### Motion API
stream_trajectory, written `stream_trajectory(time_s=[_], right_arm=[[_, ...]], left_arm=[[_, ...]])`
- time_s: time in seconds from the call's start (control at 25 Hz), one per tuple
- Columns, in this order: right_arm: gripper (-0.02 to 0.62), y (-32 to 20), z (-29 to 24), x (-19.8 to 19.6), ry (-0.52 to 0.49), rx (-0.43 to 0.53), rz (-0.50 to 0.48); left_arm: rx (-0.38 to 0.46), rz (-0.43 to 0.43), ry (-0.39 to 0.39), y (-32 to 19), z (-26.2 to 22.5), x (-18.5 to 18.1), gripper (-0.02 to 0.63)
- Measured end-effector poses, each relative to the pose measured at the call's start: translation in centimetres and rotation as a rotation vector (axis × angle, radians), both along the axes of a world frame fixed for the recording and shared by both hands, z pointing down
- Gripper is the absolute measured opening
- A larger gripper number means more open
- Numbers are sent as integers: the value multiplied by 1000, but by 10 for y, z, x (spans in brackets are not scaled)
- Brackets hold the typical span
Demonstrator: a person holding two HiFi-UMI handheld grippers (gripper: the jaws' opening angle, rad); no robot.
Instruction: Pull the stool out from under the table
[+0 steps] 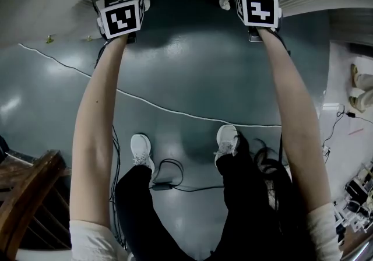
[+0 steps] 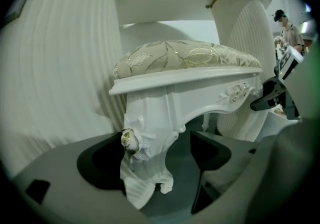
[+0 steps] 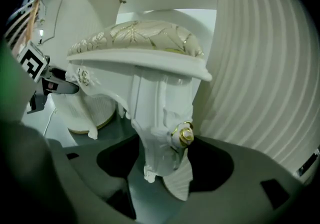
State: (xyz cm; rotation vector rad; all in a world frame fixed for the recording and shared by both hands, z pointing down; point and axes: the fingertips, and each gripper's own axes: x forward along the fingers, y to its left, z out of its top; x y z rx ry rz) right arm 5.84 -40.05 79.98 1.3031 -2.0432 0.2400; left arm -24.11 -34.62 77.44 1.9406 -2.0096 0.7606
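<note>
Step in hand: the grasp, ahead of any pull. Finds the stool tucked in the kneehole of the desk, between the two fluted pedestals and beneath the top. In the head view, shows only as a sliver of seat edge beyond both outstretched arms. Judged not yet drawn out.

Left gripper: set low at the left-hand leg, straddling it. Fingers spread wide, the outer one close against the carved foot, the inner one clear of it with floor visible in the gap. No grip.

Right gripper: placed likewise at the right-hand leg, level with the gilt rosette. Fingers parted wide, one on each side of the leg and near to it; no squeeze evident. Rated as open about the leg, not clamped.

Next move, as judged: close both pairs on the legs together and firmly, the glossy carved surface being likely to slip. Then draw straight back toward the person across the dark floor, keeping both sides level so as not to skew the stool against a pedestal.

Also noted: a white cable lying across the floor in the pull path, and black leads nearer the person. Risk of a leg catching on either.
</note>
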Motion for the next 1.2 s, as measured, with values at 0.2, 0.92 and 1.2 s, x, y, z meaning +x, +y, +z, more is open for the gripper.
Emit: stream_trajectory(time_s=[0.2,0.92,1.2], right_arm=[[277,-12,9,4,39,-21,41],[256,33,12,12,18,-47,111],[256,56,13,28,44,-92,56]], left_arm=[[-37,-14,-53,-6,5,-8,338],[-83,70,-139,13,8,-10,293],[-99,13,-123,55,6,8,293]])
